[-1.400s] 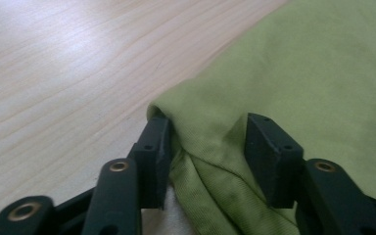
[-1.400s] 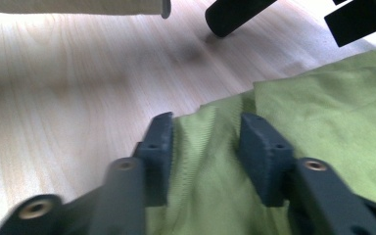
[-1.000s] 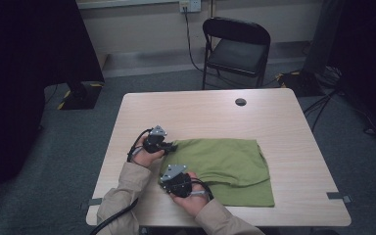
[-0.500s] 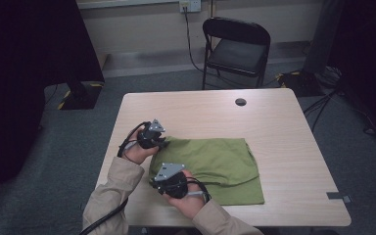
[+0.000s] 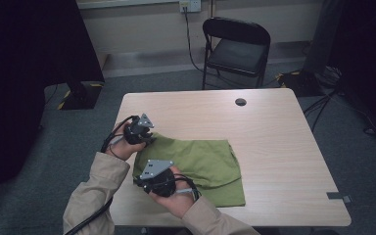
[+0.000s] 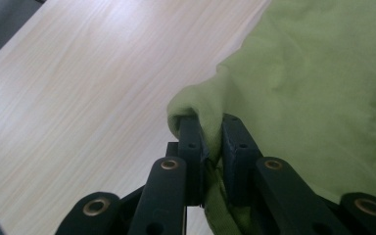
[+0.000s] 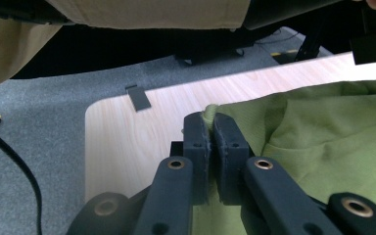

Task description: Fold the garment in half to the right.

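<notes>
A green cloth [image 5: 200, 164] lies on the near left part of the wooden table [image 5: 269, 137]. My left gripper [image 5: 147, 139] is shut on the cloth's far left corner; in the left gripper view the green cloth [image 6: 313, 83] is bunched between the jaws of the left gripper [image 6: 210, 125]. My right gripper [image 5: 144, 182] is shut on the near left corner. The right gripper view has a fold of the cloth [image 7: 323, 132] pinched at the tips of the right gripper [image 7: 210, 120], close to the table's corner.
A black folding chair [image 5: 235, 49] stands behind the table. A small dark round hole [image 5: 240, 102] sits near the table's far edge. A dark tape strip [image 5: 339, 196] marks the near right corner. Cables lie on the grey carpet at the right.
Both grippers have pulled the cloth's left edge toward the table's left side. The cloth has slid left with them and now lies narrower.
</notes>
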Demonstrator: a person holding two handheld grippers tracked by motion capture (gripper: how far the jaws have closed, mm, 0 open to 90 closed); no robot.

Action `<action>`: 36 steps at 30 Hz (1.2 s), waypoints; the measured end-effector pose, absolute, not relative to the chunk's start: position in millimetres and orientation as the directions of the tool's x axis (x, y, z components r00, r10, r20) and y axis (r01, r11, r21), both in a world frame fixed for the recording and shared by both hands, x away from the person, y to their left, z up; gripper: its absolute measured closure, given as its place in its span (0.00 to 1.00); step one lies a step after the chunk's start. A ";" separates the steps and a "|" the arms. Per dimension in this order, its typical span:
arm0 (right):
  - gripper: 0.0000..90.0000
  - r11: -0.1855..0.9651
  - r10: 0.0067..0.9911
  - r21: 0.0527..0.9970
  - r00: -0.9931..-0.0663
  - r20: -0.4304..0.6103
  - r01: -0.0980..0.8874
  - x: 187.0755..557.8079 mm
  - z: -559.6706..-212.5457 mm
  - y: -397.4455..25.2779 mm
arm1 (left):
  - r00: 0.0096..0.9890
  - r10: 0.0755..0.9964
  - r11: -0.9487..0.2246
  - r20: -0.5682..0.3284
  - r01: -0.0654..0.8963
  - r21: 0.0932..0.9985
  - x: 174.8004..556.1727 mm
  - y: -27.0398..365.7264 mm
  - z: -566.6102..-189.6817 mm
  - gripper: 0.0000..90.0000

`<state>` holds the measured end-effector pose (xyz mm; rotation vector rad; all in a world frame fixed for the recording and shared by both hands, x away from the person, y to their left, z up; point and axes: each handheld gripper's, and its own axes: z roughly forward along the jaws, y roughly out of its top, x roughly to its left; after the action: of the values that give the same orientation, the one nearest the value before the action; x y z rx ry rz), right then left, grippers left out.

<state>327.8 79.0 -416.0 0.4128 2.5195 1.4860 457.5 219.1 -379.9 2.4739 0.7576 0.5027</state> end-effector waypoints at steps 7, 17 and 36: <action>0.96 0.435 0.314 0.892 -0.949 -0.021 0.125 324.8 -400.8 90.1 | 0.759 0.617 -0.717 0.210 0.432 0.547 455.7 230.1 -359.1 0.90; 0.95 0.400 0.306 0.911 -0.952 -0.032 0.098 322.7 -374.4 96.4 | 0.751 0.613 -0.740 0.245 0.438 0.510 456.0 229.5 -324.7 0.90; 0.95 0.328 0.288 0.942 -0.957 -0.035 0.064 316.0 -339.4 99.8 | 0.714 0.646 -0.747 0.269 0.519 0.416 455.2 227.4 -274.4 0.90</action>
<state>316.0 99.8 -339.4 0.3223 2.3935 1.6845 455.2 227.4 -274.4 2.6111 0.9136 0.5791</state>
